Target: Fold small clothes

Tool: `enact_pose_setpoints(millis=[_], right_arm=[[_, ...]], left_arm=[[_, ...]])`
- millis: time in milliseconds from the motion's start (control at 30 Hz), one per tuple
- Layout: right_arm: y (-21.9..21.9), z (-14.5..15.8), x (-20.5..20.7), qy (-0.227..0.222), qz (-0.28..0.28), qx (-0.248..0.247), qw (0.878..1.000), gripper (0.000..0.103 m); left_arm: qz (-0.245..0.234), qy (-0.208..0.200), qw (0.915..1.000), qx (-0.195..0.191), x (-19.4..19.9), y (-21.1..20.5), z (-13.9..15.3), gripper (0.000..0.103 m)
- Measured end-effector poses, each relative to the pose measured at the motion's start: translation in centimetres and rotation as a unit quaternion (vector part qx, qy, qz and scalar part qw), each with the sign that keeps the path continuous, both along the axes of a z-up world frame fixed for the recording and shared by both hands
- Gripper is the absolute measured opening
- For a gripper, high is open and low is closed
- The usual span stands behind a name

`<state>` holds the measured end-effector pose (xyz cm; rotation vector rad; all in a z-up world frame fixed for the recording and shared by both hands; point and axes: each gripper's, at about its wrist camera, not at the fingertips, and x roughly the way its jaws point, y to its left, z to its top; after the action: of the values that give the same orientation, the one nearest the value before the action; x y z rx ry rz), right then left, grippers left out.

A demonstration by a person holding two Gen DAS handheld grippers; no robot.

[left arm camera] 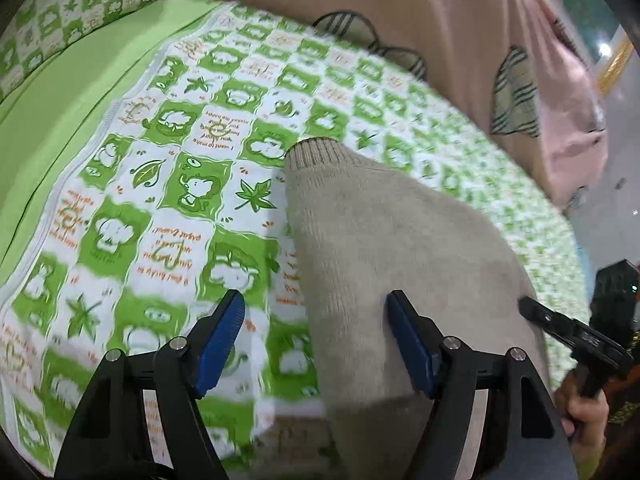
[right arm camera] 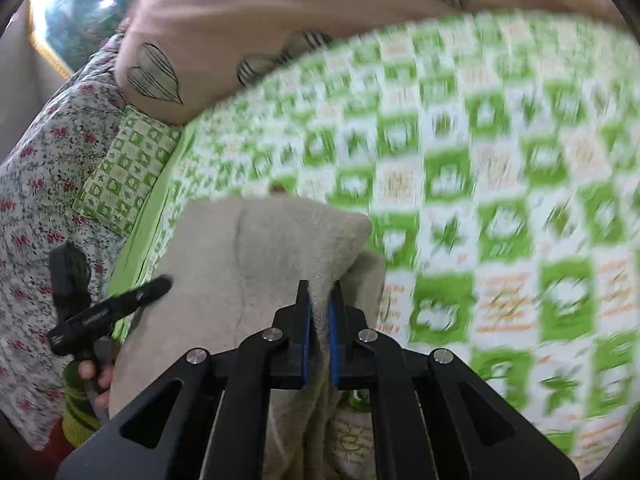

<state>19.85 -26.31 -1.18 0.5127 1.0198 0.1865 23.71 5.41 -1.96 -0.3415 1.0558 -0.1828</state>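
Note:
A beige knit sweater lies on the green and white patterned bedsheet, its sleeve stretched away with the ribbed cuff at the far end. My left gripper is open just above the sweater's left edge, one blue pad over the sheet and the other over the knit. In the right wrist view my right gripper is shut on a raised fold of the sweater. The right gripper also shows at the sweater's right edge, and the left gripper appears at the left.
A pink quilt with striped leaf prints is bunched along the far side of the bed. A matching checked pillow sits at the far left. A floral cloth hangs beside the bed. A hand holds the left gripper's handle.

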Motion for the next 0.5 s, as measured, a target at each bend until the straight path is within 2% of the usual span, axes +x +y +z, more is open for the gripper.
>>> enact_pose_setpoints(millis=[67, 167, 267, 367, 400, 500], right_arm=[[-0.5, -0.3, -0.4, 0.001, -0.015, 0.028, 0.999, 0.013], [-0.8, 1.0, -1.7, -0.011, -0.022, 0.03, 0.999, 0.02], [-0.6, 3.1, -4.8, -0.032, -0.008, 0.024, 0.999, 0.021], [-0.1, 4.4, -8.1, -0.047, 0.009, 0.023, 0.999, 0.029], [0.3, 4.6, -9.8, -0.05, 0.017, 0.022, 0.998, 0.033], [1.2, 4.4, -13.5, -0.049, 0.035, 0.03, 0.998, 0.035]], left_arm=[[0.0, -0.002, 1.0, 0.003, -0.2, -0.1, 0.2, 0.073], [-0.003, -0.016, 0.9998, 0.013, -2.4, 0.0, 1.8, 0.073], [-0.011, -0.041, 0.9991, 0.005, -7.1, 0.6, 3.8, 0.073], [-0.027, -0.061, 0.9978, 0.002, -12.5, 0.9, 5.0, 0.073], [-0.032, -0.065, 0.9974, 0.003, -14.6, 0.8, 5.2, 0.073], [-0.044, -0.076, 0.9959, 0.023, -19.6, 0.3, 5.1, 0.073]])
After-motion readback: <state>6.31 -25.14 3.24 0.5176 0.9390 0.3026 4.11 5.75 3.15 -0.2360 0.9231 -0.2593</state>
